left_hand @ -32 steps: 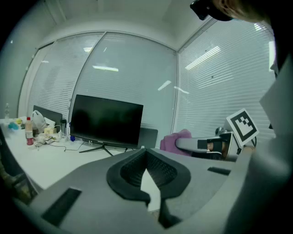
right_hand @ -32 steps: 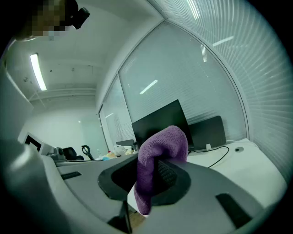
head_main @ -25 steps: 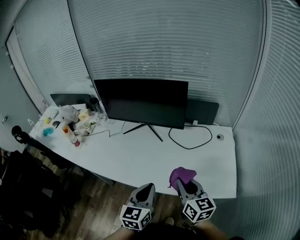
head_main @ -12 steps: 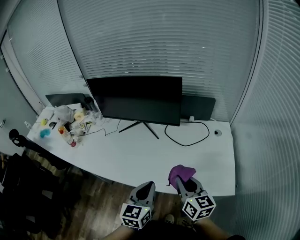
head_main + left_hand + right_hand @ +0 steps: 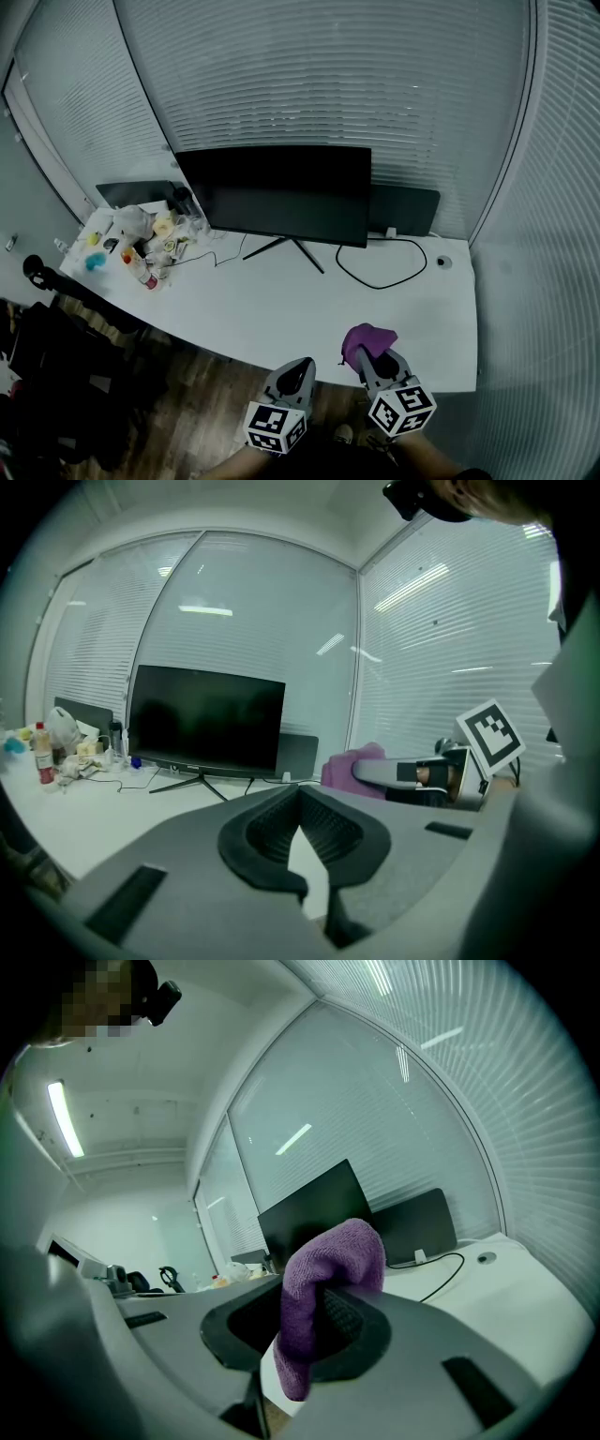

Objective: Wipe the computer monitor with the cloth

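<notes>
A white desk [image 5: 281, 314] stands in front of closed window blinds [image 5: 328, 75]. At its left end lies a heap of small items [image 5: 150, 246], among them bottles and a crumpled bag. Behind the heap a dark flat panel [image 5: 136, 193] leans near the blinds.

The computer monitor [image 5: 277, 192] stands upright on a two-legged stand [image 5: 286, 248] at the middle rear of the desk. Its screen is dark and faces the person.

The left gripper [image 5: 301, 366] hovers just off the near desk edge, over the wood floor [image 5: 187, 394]. Its jaws are closed tip to tip with nothing between them.

A black cable [image 5: 380, 274] loops on the desk to the right of the stand. A second dark panel [image 5: 405, 208] stands behind the monitor's right edge.

The right gripper [image 5: 366, 358] is over the near desk edge, beside the left one. Its jaws are clamped on the purple cloth [image 5: 368, 337], which bulges above the fingertips and hangs below them. The cloth is well apart from the monitor.

A round grommet [image 5: 443, 262] sits near the desk's right rear corner.
</notes>
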Action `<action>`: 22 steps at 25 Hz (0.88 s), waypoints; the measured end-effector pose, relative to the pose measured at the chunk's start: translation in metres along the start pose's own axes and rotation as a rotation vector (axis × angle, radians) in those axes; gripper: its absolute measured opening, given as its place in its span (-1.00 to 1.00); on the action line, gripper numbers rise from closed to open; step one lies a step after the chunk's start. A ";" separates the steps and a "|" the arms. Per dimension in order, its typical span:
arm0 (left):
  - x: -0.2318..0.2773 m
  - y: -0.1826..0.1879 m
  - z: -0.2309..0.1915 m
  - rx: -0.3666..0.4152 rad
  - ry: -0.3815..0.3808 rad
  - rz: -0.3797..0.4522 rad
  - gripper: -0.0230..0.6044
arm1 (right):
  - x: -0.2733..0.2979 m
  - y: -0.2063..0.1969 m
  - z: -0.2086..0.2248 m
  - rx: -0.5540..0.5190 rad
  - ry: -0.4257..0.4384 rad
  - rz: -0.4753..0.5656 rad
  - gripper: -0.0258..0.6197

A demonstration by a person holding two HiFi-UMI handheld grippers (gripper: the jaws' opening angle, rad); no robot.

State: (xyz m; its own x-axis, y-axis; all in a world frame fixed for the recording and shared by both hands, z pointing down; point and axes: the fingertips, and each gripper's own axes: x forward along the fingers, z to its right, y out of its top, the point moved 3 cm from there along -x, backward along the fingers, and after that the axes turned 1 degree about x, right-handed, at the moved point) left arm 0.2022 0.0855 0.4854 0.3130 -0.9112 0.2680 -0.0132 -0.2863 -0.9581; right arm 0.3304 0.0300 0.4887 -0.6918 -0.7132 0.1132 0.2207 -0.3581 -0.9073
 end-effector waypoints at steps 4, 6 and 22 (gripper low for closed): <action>0.005 -0.001 -0.008 -0.005 -0.006 0.000 -0.91 | 0.008 0.000 -0.001 -0.002 -0.006 0.002 -0.67; 0.010 0.000 -0.013 -0.006 -0.018 -0.001 -0.91 | 0.014 0.000 0.001 -0.003 -0.018 0.002 -0.67; 0.039 0.022 -0.132 0.016 -0.171 0.007 -0.91 | 0.109 -0.004 -0.032 -0.007 -0.185 0.044 -0.67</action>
State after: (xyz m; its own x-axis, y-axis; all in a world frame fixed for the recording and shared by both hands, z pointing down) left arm 0.0883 0.0044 0.4884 0.4699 -0.8491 0.2413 -0.0008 -0.2738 -0.9618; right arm 0.2325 -0.0269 0.4913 -0.5431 -0.8270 0.1452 0.2429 -0.3202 -0.9157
